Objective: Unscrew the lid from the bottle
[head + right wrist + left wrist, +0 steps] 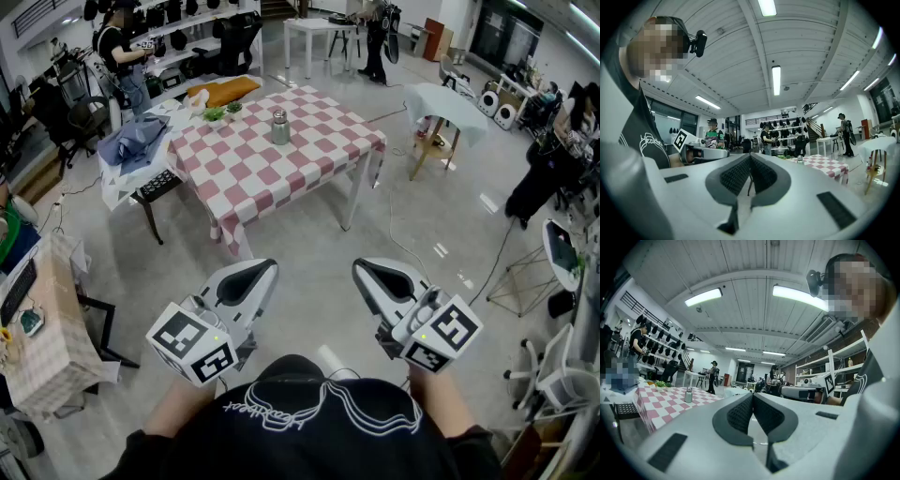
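A small metal bottle (279, 127) with a lid stands upright on the red-and-white checked table (281, 173), far ahead across the floor. It shows tiny in the left gripper view as the bottle (688, 395) and in the right gripper view as the bottle (800, 159). My left gripper (265, 269) and right gripper (364, 269) are held level close to my body, well short of the table. Both are shut with nothing between their jaws. The same holds for the left gripper (752, 396) and right gripper (750, 157) in their own views.
On the table's far end lie green leafy things (222, 112), an orange cloth (223, 91) and a blue cloth (136, 142). A small round table (441, 105) stands to the right, another covered table (47, 328) to my left. People stand at the back by the shelves.
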`<action>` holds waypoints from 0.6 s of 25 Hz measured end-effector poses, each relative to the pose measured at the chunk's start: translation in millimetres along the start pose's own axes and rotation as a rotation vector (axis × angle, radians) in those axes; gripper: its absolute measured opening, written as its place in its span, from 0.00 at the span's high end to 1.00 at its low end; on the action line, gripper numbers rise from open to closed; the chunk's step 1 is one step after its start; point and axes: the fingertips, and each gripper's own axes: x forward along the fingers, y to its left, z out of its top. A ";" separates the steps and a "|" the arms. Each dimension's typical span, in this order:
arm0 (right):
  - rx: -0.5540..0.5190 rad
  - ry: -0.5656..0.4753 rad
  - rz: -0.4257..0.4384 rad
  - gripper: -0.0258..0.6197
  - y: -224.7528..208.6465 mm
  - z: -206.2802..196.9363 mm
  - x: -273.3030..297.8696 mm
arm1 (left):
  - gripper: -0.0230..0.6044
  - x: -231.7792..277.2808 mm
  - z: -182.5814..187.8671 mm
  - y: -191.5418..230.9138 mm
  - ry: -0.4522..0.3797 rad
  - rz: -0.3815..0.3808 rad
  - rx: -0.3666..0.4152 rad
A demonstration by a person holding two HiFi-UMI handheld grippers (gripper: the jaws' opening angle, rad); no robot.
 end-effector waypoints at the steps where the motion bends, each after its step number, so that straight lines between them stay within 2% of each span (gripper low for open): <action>1: 0.002 -0.003 -0.002 0.97 -1.9 0.1 0.6 | 0.96 1.7 -0.7 1.0 0.001 0.002 0.017; 4: -0.001 -0.005 -0.008 0.97 -7.0 -0.1 3.1 | 0.96 6.7 -2.6 4.0 0.004 0.006 0.052; 8: -0.011 -0.005 -0.016 0.97 -11.8 -1.0 6.8 | 0.96 11.9 -5.0 7.3 0.015 -0.009 0.037; 10: -0.004 -0.021 0.000 0.97 -11.3 0.1 7.7 | 0.96 14.6 -6.2 7.7 0.020 -0.017 0.056; 12: 0.003 -0.022 0.016 0.78 -11.5 0.3 9.2 | 0.95 18.0 -6.6 10.3 0.023 -0.004 0.086; 13: 0.001 -0.017 0.018 0.69 -13.0 0.1 10.0 | 0.90 20.4 -6.8 11.8 0.023 -0.002 0.095; 14: -0.005 -0.015 0.012 0.67 -15.8 0.3 10.8 | 0.78 23.3 -7.0 13.2 0.023 -0.005 0.099; 15: -0.010 -0.017 0.003 0.64 -19.7 0.8 11.5 | 0.69 26.3 -7.6 14.9 0.023 -0.012 0.098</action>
